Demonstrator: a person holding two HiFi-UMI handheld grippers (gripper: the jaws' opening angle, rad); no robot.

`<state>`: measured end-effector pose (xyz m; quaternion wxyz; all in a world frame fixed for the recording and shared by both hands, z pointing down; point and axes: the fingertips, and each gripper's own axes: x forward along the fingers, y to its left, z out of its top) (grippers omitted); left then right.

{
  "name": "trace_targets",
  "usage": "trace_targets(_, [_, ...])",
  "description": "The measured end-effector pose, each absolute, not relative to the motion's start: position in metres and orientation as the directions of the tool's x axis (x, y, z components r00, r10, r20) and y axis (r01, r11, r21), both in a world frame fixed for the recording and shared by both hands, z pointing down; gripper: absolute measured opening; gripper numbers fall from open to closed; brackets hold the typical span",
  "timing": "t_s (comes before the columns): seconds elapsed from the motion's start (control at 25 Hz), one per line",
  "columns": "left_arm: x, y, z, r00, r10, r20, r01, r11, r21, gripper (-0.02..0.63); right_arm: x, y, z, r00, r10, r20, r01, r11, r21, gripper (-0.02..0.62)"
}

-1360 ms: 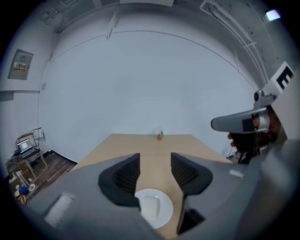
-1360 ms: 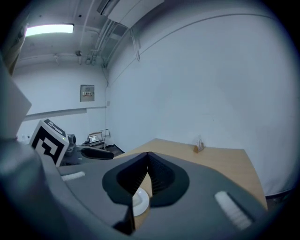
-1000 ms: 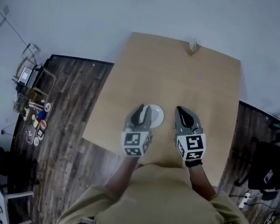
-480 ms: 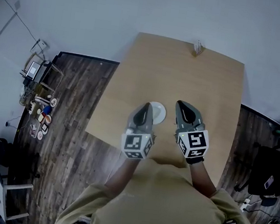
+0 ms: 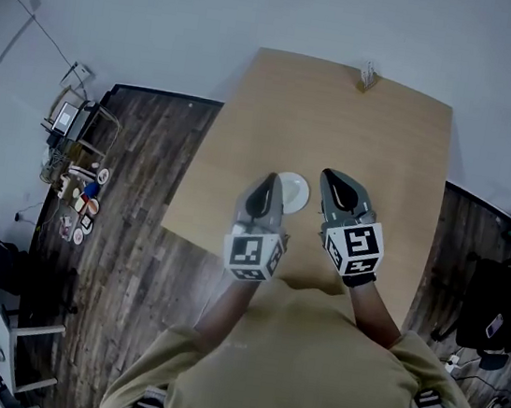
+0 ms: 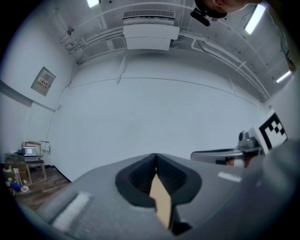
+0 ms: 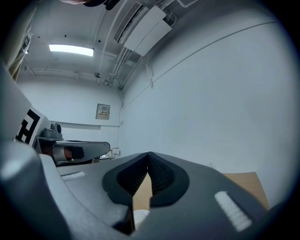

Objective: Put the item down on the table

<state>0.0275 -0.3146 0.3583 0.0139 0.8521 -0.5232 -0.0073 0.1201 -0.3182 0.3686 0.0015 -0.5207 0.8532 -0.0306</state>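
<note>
- Head view: a white round item (image 5: 295, 193) lies flat on the smooth tan counter (image 5: 388, 132), just beside my left gripper (image 5: 263, 195).
- My left gripper and right gripper (image 5: 337, 189) both have jaws pressed together, holding nothing.

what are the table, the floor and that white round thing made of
Table: light wood or wood-look laminate, matte; even tan with no clear grain.
Floor: dark wood planks or wood-look vinyl; plank seams and streaky grain show.
White round thing: smooth, plain white, perhaps ceramic or plastic; too small to tell.
</note>
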Motion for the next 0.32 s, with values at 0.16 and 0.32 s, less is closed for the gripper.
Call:
trace_targets(0.16, [0.021, -0.313, 0.36, 0.444, -0.896, 0.002, -0.895, -0.444, 0.032, 0.002, 0.114, -0.316, 0.371, -0.461, -0.887, 0.037, -0.887, 0.459, -0.052, 0.006])
trace_targets(0.32, [0.015, -0.315, 0.361, 0.441, -0.897, 0.005, -0.897, -0.441, 0.037, 0.002, 0.108, -0.318, 0.37, -0.459, -0.888, 0.037, -0.888, 0.458, -0.047, 0.006])
